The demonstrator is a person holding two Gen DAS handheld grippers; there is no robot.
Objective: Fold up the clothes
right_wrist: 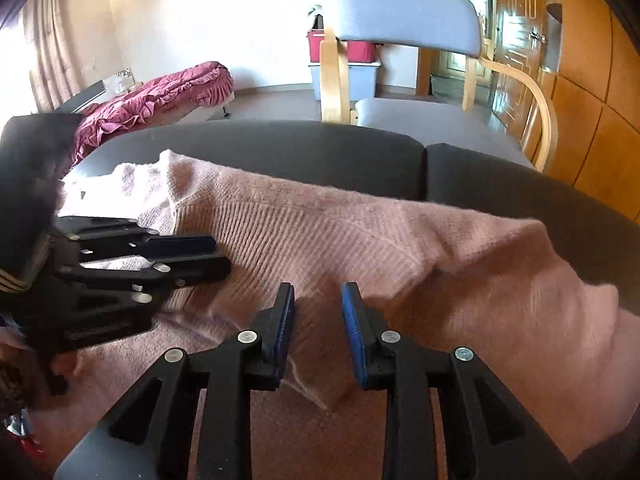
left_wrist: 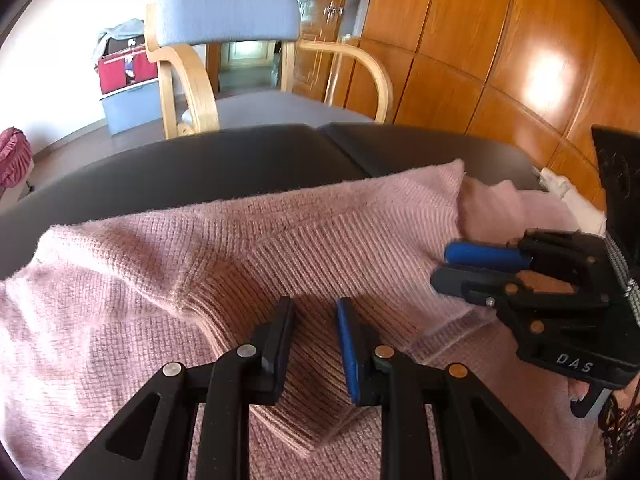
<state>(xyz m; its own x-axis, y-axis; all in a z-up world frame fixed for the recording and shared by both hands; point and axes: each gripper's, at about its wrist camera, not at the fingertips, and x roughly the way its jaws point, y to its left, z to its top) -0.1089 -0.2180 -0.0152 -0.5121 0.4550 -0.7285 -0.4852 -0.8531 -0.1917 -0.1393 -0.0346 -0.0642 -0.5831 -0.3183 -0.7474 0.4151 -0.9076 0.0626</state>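
A pink knit sweater (left_wrist: 280,232) lies spread across a dark table (left_wrist: 200,168). In the left wrist view my left gripper (left_wrist: 315,304) is shut on a ribbed sleeve cuff (left_wrist: 304,392), which runs between the narrow jaws and hangs below them. My right gripper (left_wrist: 438,268) reaches in from the right, its fingers close together at the sweater's right part. In the right wrist view my right gripper (right_wrist: 318,290) pinches a fold of the sweater (right_wrist: 360,240), and a corner of that fold (right_wrist: 320,380) droops under it. My left gripper (right_wrist: 222,256) lies to the left on the knit.
A chair (left_wrist: 228,12) with a grey-blue seat and wooden arms stands just beyond the table's far edge. Wooden cupboards (left_wrist: 500,40) fill the right. A red and grey box (left_wrist: 128,88) stands by the far wall. Magenta bedding (right_wrist: 160,96) lies at the left. A white item (left_wrist: 560,188) rests at the table's right end.
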